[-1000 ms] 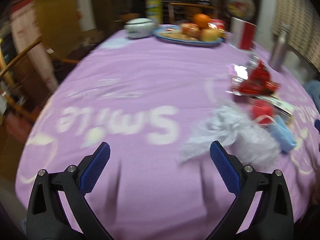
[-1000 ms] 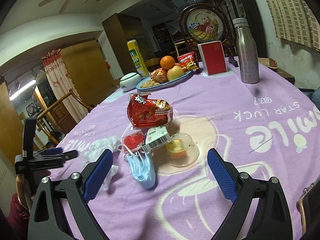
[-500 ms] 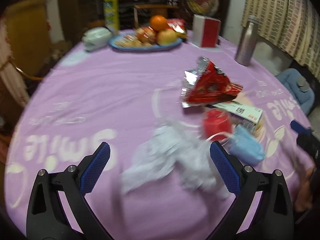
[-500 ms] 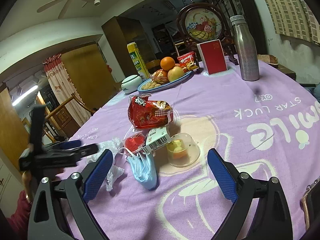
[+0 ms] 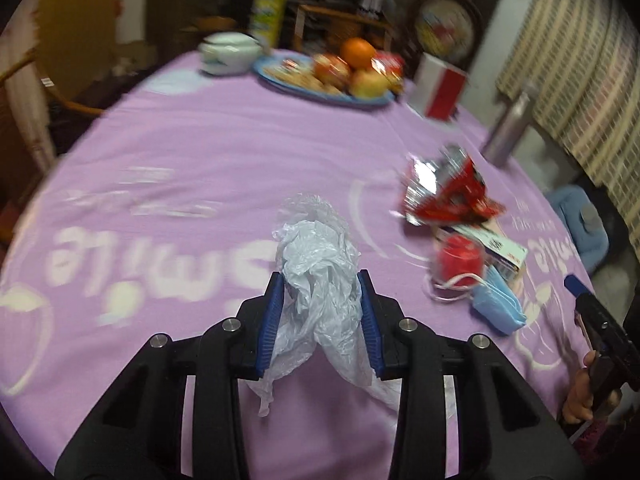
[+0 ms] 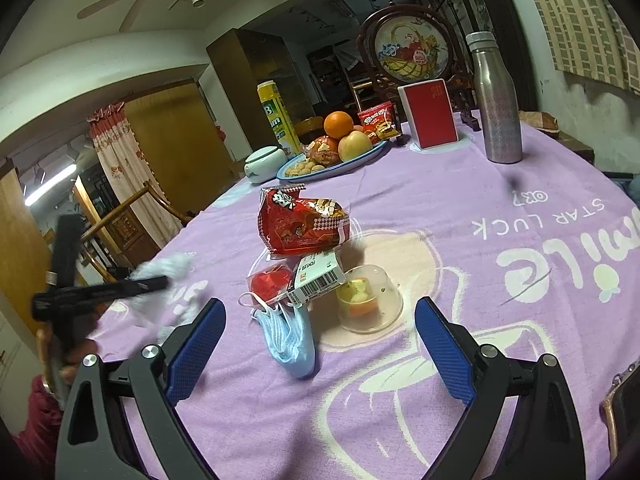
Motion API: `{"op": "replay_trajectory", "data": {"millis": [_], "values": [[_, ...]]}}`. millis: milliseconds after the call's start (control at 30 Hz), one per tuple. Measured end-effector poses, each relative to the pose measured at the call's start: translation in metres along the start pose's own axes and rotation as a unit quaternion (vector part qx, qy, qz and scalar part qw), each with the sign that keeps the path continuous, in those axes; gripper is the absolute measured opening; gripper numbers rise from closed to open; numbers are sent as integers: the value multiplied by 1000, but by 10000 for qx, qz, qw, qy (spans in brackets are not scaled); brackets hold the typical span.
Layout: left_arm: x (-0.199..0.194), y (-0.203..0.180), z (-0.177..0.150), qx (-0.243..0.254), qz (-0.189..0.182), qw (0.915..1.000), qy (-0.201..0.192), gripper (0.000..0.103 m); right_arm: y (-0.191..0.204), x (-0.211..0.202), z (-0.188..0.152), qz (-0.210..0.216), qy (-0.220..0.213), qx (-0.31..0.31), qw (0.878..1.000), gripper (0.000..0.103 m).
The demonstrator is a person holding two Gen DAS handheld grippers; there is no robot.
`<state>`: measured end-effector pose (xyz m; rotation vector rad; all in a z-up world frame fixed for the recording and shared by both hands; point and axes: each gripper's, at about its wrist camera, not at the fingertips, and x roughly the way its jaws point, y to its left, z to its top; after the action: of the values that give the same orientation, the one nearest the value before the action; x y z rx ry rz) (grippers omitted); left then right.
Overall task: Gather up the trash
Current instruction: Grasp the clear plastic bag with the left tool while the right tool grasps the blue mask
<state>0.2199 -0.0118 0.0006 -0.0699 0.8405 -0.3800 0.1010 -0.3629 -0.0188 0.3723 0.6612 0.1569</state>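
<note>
Left claw (image 5: 320, 312) closed, crumpled white bag (image 5: 320, 280)

Two wrist fisheyes, low over table (image 6: 520, 184), sharing trash pile (image 5: 460, 216)

Motion is blurring the fruit plate (image 5: 362, 98) in the left view; the jaws are hiding part of the plastic bag (image 5: 320, 276).

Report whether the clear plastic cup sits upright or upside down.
Upside down: the clear plastic cup rests wide rim on the tablecloth, domed over fruit pieces.
</note>
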Motion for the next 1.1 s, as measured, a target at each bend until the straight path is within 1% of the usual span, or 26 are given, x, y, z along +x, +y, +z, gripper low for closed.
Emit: {"op": "replay_trajectory", "data": {"millis": [100,233,333,433,533,600,700,733,767,800,900,1000,1100], "values": [[-23,23,-4,-215,197,9994,-187,38,3,1,0,-93,23,-96,9999,94],[-51,47,-20,-406,432,9974,-404,38,10,2,-1,-287,68,-253,9992,94],[-63,61,-31,-469,530,9965,-440,38,16,7,-1,-453,183,-418,9979,94],[-73,68,-44,-467,615,9959,-466,38,35,15,-5,-667,333,-867,9934,87],[-81,73,-53,-446,701,9951,-529,38,50,27,-9,-658,590,-1185,9890,80],[-89,80,-60,-485,697,9948,-558,38,59,41,-11,-661,888,-1373,9843,75],[-94,88,-64,-563,725,9940,-595,38,67,62,-14,-891,1284,-1576,9751,63],[-96,91,-65,-588,732,9937,-605,38,67,67,-14,-920,1390,-1582,9732,51],[-99,95,-67,-628,746,9933,-620,38,66,71,-13,-930,1477,-1546,9724,31],[-102,98,-69,-657,758,9929,-634,37,64,74,-13,-945,1522,-1490,9725,21],[-112,106,-73,-732,810,9916,-692,38,64,63,-8,-853,1307,-1251,9798,18],[-123,111,-76,-763,860,9904,-763,38,69,39,2,-500,950,-1008,9891,18],[-134,112,-79,-776,902,9893,-841,38,81,15,14,-232,642,-998,9927,18]]}}
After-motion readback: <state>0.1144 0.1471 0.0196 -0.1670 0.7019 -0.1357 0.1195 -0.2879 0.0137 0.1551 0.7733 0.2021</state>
